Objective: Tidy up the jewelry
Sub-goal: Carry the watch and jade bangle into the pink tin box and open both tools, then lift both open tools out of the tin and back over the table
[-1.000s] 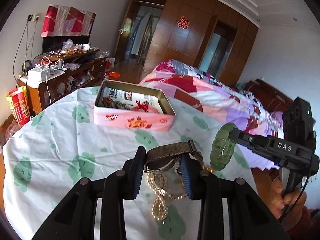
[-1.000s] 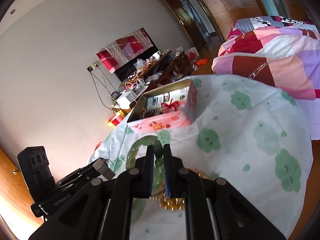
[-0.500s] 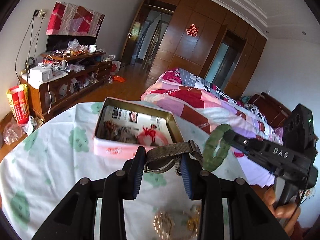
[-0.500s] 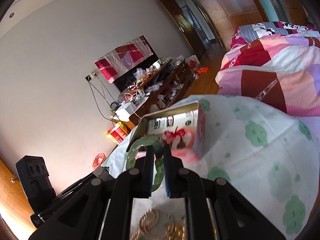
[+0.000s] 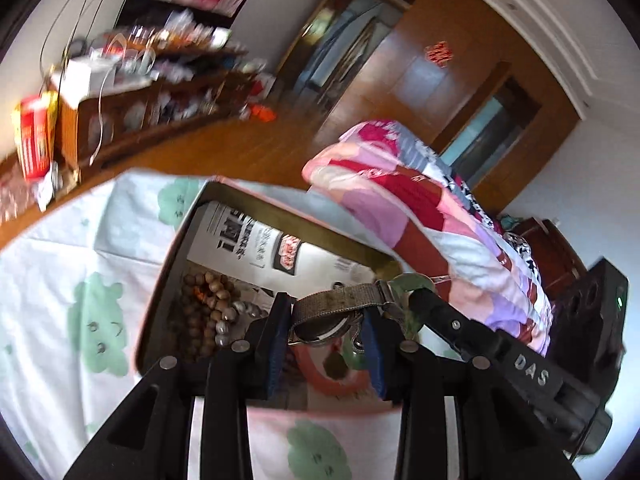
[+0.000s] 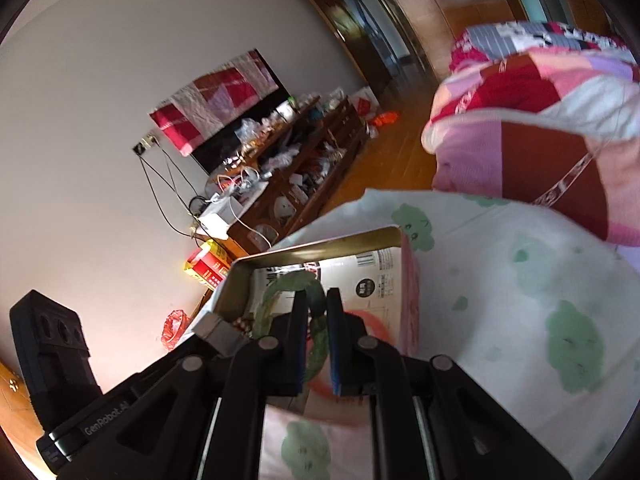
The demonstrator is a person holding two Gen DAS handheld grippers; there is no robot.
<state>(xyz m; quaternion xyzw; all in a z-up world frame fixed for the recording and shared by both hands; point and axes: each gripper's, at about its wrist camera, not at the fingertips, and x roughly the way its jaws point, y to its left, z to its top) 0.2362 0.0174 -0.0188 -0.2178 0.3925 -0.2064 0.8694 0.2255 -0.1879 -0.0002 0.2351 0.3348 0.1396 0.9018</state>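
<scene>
Two black hand-held grippers hang over an open pink tin (image 5: 156,280) that sits on a table covered in a white cloth with green cloud shapes (image 5: 60,280).

The left gripper (image 5: 326,326) is clamped on a wristwatch (image 5: 320,326). The watch's round case sits crosswise between the blue pads, and its olive fabric strap (image 5: 340,300) arches over the top of the jaws from one finger to the other, ending at a metal buckle on the right. The watch is above the tin's interior, near the tin's front edge.

The right gripper (image 6: 318,334) is closed tight on a green jade-coloured bangle (image 6: 288,286). One side of the ring is pinched between the pads; the rest loops up and to the left, standing out beyond the fingertips. From the left camera the right gripper comes in from the right, its tip and the green bangle just beside the watch buckle.

The bangle also hangs over the tin. Inside the tin lie a printed white paper lining (image 5: 248,240), a heap of brown wooden beads (image 5: 204,300) along the left wall, and something red at the bottom, partly hidden by the fingers.

Behind the table are a bed with a pink and red patchwork quilt (image 6: 540,120) and a cluttered wooden cabinet (image 6: 288,184) against the wall.
</scene>
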